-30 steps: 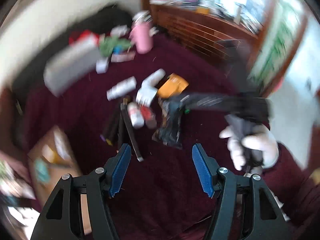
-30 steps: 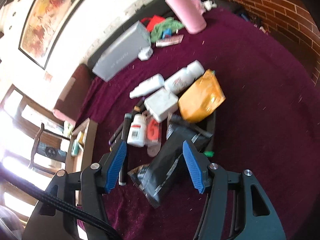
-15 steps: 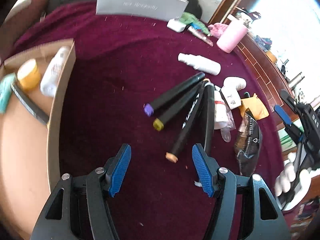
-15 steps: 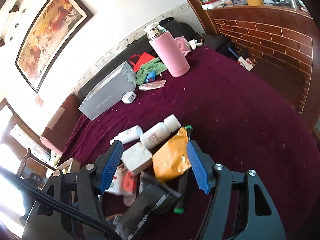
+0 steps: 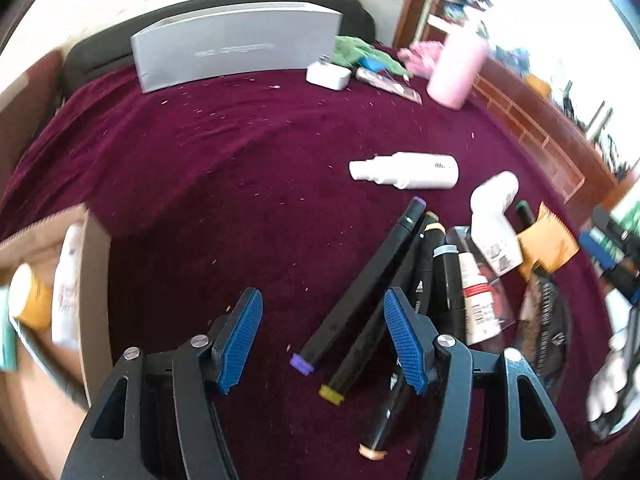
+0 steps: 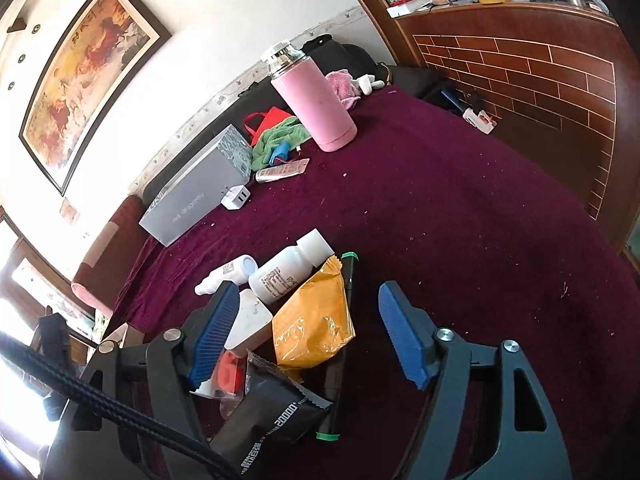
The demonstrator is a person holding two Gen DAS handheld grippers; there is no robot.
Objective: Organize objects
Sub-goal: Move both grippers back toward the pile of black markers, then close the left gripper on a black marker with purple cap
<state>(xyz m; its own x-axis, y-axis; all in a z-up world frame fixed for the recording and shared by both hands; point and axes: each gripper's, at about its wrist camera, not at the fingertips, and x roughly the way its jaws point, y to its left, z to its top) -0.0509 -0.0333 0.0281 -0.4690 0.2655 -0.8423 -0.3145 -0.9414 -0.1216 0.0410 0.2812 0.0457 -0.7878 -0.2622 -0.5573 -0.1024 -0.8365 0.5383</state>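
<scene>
A bundle of black markers [image 5: 384,292] lies on the maroon cloth of the counter [image 5: 240,168], long axes slanting from lower left to upper right in the left wrist view. The purple-capped marker [image 5: 360,292] points its near end between the left tongs [image 5: 322,340], which stand half open with nothing gripped. Just right of the markers lie small white bottles [image 5: 476,300], an orange packet [image 6: 316,320] and a black packet [image 6: 268,420]. The right tongs [image 6: 304,334] are opening above that pile, pads touching nothing. A cardboard box [image 5: 94,280] sits at far left.
</scene>
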